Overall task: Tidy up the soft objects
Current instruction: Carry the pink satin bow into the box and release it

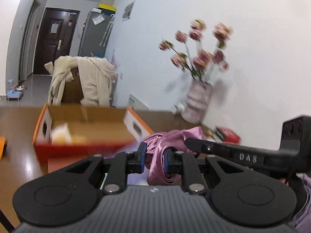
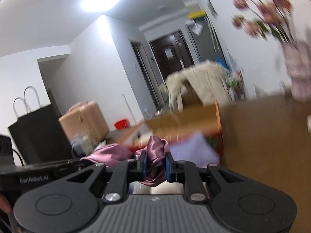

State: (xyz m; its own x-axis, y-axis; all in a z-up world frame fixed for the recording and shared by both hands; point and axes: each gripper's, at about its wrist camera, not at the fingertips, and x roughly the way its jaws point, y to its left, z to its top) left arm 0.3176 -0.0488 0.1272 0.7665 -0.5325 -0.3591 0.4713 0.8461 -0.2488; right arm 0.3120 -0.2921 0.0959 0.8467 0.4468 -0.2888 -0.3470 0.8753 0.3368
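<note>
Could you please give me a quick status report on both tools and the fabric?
Left tool shut on pink satin cloth. Right tool shut on the same cloth. Cloth bunched between them, lifted. Open cardboard box ahead on the table; nothing blocking.

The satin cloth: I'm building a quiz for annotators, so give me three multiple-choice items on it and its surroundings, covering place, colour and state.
1. Where does the cardboard box stand?
A. on the brown table
B. on the floor
C. on a chair

2. What colour is the satin cloth?
A. green
B. mauve-pink
C. white

3. How is the cloth held?
A. by neither gripper
B. by the left gripper only
C. by both grippers

A: the table shows around the box.
B: its shiny folds are mauve-pink.
C: the left gripper and right gripper each have jaws clamped on it.
</note>
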